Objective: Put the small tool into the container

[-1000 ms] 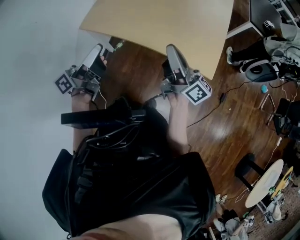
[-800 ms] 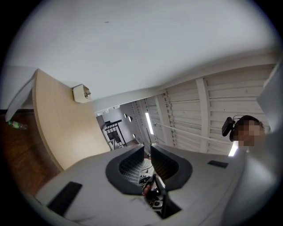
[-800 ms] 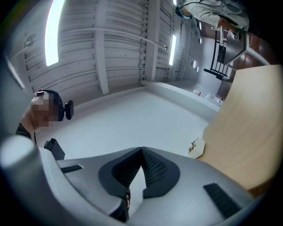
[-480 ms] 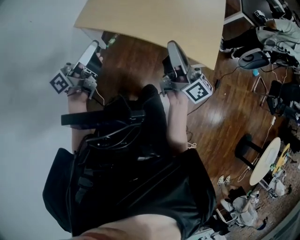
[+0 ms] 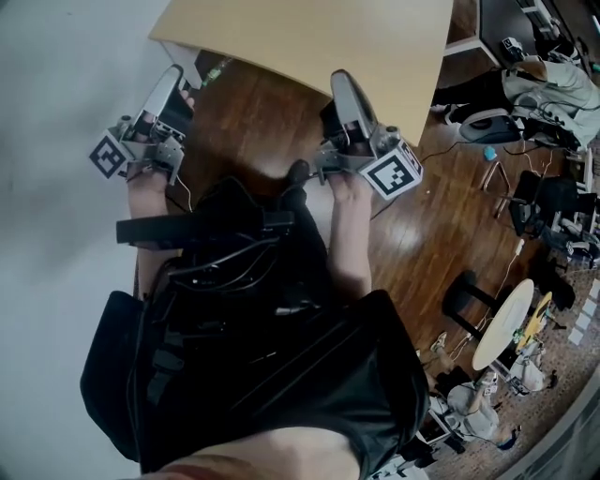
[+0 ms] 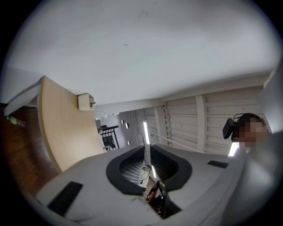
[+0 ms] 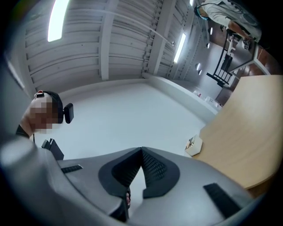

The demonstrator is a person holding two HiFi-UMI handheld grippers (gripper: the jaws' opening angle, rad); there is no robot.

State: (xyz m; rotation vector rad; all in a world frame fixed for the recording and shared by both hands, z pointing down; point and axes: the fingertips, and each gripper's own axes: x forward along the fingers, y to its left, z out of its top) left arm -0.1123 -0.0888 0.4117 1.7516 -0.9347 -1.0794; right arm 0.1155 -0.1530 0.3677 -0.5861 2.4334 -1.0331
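Left tongs (image 5: 172, 75) closed tight, holding nothing; right tongs (image 5: 340, 81) likewise; both near table (image 5: 309, 37) edge.

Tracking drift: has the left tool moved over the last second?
Yes. The left tool has slid slightly left in the head view, away from the table corner.

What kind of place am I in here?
Probably an indoor office or lab workspace: it has a wood floor, a pale wooden table and ceiling strip lights.
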